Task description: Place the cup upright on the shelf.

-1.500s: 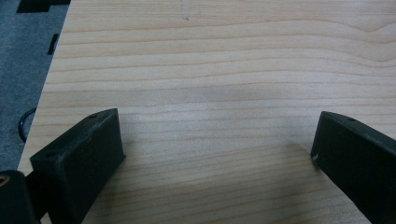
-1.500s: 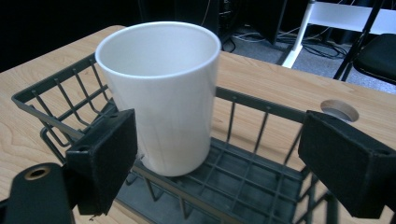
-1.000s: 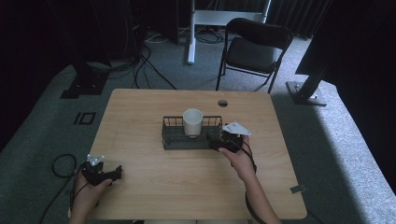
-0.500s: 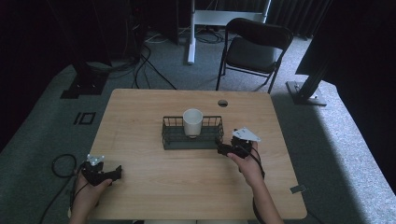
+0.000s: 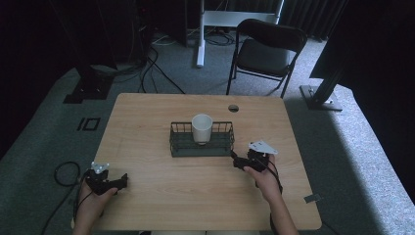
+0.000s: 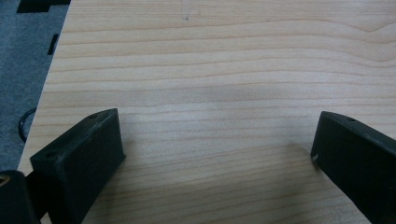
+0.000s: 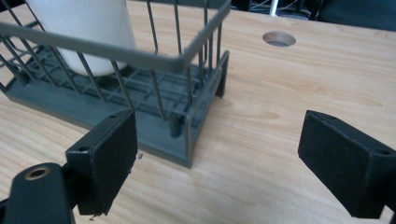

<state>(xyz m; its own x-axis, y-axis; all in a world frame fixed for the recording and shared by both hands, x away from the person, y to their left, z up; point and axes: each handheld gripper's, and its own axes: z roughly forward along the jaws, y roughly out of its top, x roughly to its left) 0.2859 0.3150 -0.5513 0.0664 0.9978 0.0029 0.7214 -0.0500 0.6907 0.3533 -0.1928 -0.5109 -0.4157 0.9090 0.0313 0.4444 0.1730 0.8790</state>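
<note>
The basket (image 5: 201, 139), a dark wire one, sits at the middle of my worktop (image 5: 147, 112), with the white cup (image 5: 201, 128) standing upright inside it. My right gripper (image 5: 241, 162) rests just beside the basket's near right corner, jaws spread wide and holding nothing. My left gripper (image 5: 119, 181) lies well apart at the worktop's near left edge, jaws spread over bare wood.

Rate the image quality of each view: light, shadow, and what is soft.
High view: the table is evenly lit, the surroundings fall into deep dark, and a bright patch lies on the floor at right. Left gripper view: sharp wood grain, with a soft shadow between the open jaws of the left hand-held gripper. Right gripper view: the wire basket is crisp, the white cup bright and featureless.
</note>
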